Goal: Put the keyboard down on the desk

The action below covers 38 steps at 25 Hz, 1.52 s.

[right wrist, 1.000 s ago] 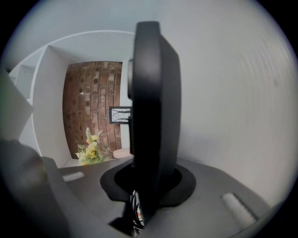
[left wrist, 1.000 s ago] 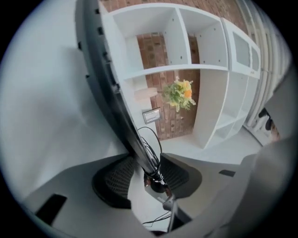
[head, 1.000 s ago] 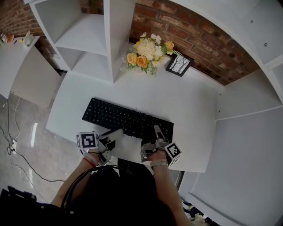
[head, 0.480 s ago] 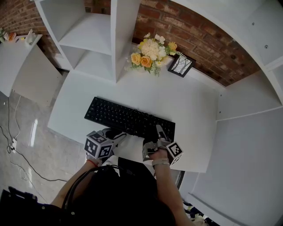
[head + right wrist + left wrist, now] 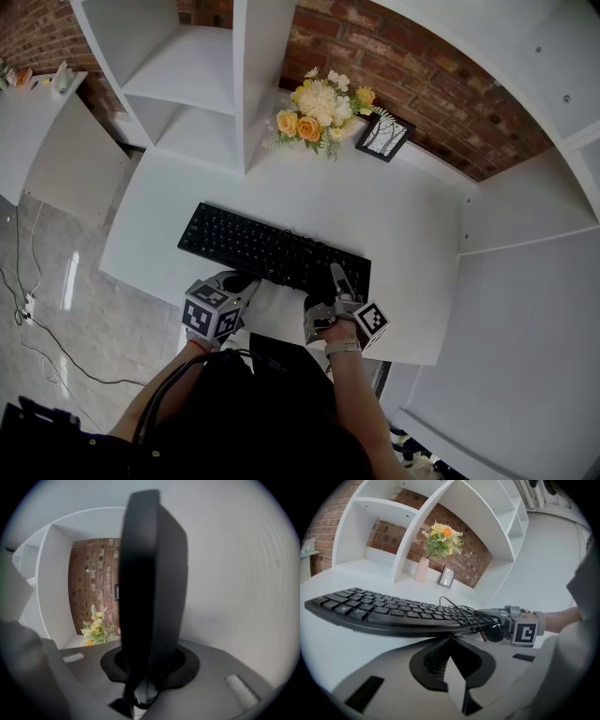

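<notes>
Two changes: my left gripper [image 5: 236, 283], spread wide a second ago, is now closed and empty just short of the keyboard [image 5: 262, 248] lying on the bench [image 5: 375, 206], and my right gripper [image 5: 336, 277] is opening its jaws around the keyboard's right end, so placement appears essentially done.

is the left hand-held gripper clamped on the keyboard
No, the left hand-held gripper has its jaws shut together with nothing between them, and the keyboard lies beyond their tips.
</notes>
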Available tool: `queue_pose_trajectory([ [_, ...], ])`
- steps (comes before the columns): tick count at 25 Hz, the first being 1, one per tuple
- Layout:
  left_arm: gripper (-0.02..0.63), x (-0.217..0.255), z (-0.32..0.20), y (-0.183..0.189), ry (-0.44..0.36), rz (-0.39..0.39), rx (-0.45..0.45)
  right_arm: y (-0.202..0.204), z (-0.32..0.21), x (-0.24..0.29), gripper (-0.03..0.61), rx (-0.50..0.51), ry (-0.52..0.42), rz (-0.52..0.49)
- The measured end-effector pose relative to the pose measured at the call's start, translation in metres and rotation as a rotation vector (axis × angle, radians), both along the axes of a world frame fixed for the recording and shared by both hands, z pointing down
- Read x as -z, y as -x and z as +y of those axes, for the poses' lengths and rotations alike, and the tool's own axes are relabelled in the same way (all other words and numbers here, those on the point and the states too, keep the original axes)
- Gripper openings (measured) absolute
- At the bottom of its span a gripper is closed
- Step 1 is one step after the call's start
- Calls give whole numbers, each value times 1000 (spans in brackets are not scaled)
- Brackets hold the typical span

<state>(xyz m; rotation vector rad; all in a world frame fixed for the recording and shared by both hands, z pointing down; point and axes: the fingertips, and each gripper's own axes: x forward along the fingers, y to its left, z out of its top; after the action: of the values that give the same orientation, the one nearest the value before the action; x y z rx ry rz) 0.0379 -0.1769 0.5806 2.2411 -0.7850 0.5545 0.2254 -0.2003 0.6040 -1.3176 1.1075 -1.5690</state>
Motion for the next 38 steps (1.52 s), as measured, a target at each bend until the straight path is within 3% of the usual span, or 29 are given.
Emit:
queue_pose_trajectory([
  [5, -8, 2, -2, 0, 3, 9, 3, 9, 2, 15, 138, 32, -3, -7],
  [15, -8, 5, -6, -3, 6, 28, 15, 15, 20, 27, 176, 173, -36, 42],
  [30, -8, 2, -10, -6, 20, 17, 14, 29, 57, 41, 179, 490, -154, 261],
  [32, -8, 0, -11, -5, 23, 13, 13, 35, 60, 46, 145, 545, -184, 305],
  [36, -8, -5, -9, -4, 37, 1, 11, 47, 65, 45, 7, 617, -181, 371],
  [38, -8, -7, -8, -3, 45, -6, 10, 51, 68, 38, 2, 667, -145, 456],
])
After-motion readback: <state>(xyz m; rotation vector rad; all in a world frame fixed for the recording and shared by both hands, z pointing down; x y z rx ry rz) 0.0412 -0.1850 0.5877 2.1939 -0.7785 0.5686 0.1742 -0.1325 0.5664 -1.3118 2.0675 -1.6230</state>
